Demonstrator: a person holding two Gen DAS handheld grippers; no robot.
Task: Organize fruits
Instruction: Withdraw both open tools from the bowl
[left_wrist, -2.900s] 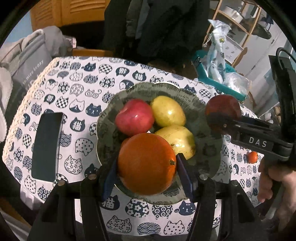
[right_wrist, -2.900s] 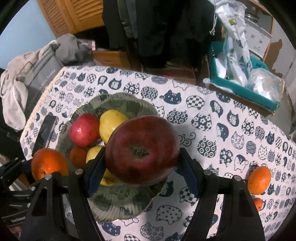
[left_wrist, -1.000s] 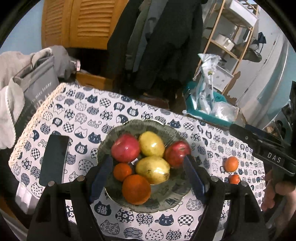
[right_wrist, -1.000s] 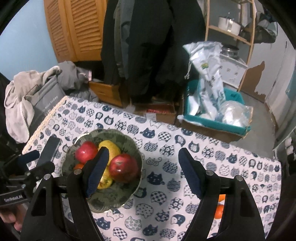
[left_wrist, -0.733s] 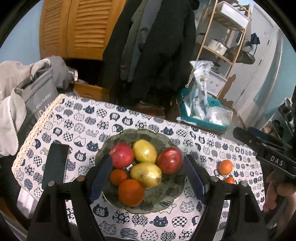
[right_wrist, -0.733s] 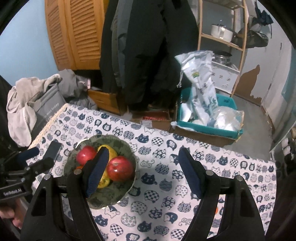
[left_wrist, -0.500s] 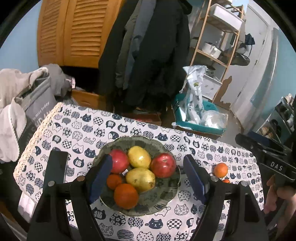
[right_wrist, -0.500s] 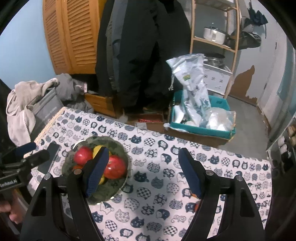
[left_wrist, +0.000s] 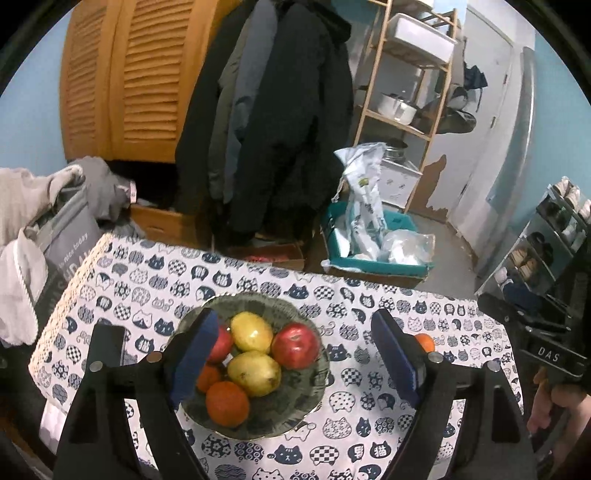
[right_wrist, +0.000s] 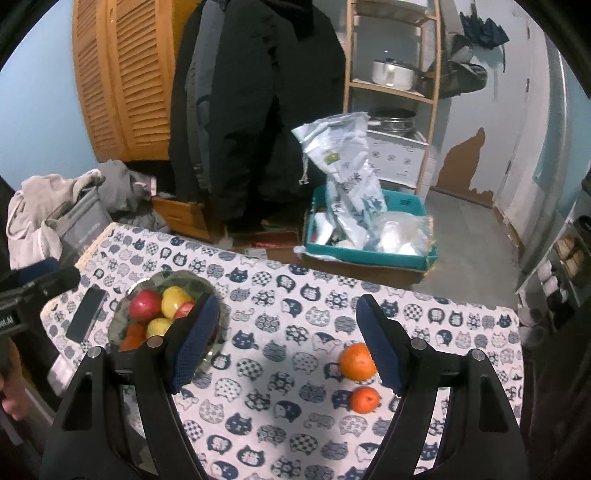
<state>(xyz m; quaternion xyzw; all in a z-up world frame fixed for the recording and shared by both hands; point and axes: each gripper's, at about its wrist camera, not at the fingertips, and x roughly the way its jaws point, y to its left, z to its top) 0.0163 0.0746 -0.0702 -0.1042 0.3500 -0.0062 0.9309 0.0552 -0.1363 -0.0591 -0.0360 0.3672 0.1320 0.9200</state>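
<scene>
both pairs of tongs hang empty above the cat-print surface (right_wrist: 280, 306), their blue pads spread wide apart. the left tongs (left_wrist: 291, 363) have just been opening further, with nothing pressed between the pads; through their gap lies the green bowl (left_wrist: 317, 398), which carries two red apples (left_wrist: 295, 345), two yellow fruits (left_wrist: 251, 330) and two oranges (left_wrist: 226, 403). the right tongs (right_wrist: 286, 341) look down on a bare stretch of cloth, with nothing between their pads.

the relation that matters sits at the right tongs' right-hand pad: two loose oranges remain on the surface, well apart from the bowl. the larger orange (right_wrist: 355, 362) lies just beside that pad, partly hidden by it, and the smaller orange (right_wrist: 365, 399) sits just in front of it, nearer the camera. both are round, so no long axis dictates the approach. from the left wrist view only one of them shows, small and partly hidden behind that side's right pad, across the cloth from the bowl.

judging by this layout, the right hand is plainly the nearer one, and the likely next reach is a short swing to its right and downward to straddle the larger orange. the bowl lies to the far left in the right wrist view, beside a dark phone (right_wrist: 85, 314); the carry back would cross the whole cloth.
</scene>
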